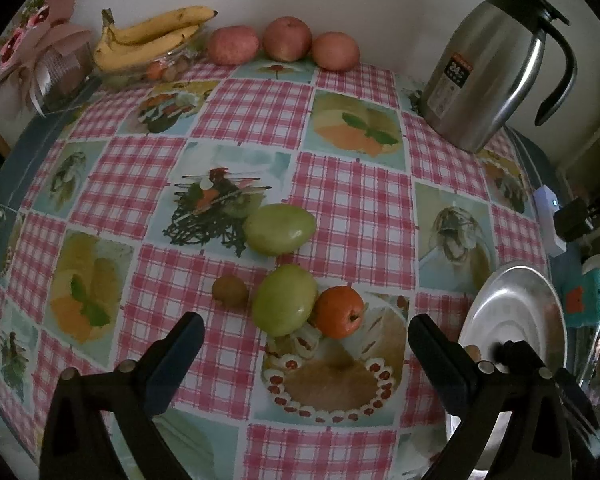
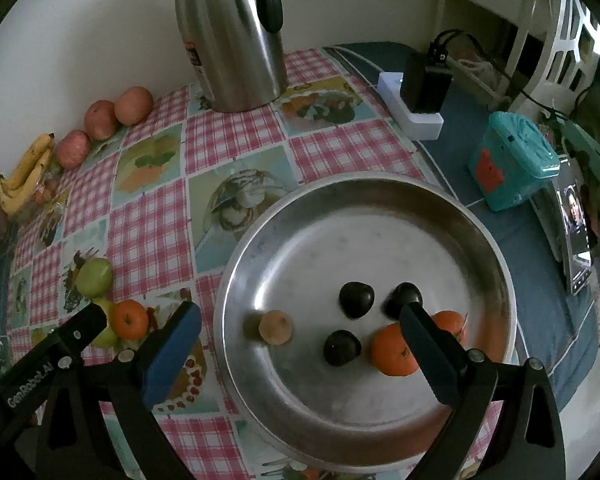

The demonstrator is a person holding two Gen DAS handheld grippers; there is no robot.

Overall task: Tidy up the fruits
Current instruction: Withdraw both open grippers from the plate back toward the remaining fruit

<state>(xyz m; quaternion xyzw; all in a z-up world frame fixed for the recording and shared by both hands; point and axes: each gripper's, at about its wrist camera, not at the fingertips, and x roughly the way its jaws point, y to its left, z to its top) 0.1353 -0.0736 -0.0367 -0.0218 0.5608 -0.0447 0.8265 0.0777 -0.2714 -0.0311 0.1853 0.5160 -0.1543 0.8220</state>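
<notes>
Two green fruits [image 1: 280, 229] [image 1: 285, 300]: far lies crosswise, near upright-tilted.

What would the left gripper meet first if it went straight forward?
Probably the nearer green fruit, which lies just ahead of the open left gripper, with the orange touching it on the right. Depth is hard to judge.

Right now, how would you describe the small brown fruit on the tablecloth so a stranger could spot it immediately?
Start at the steel thermos jug at the table's back, then come forward to the loose cluster just ahead of the left tongs. There, left of the nearer green fruit and the orange, sits the small brown fruit: the smallest, dullest, only brown one there.
</notes>
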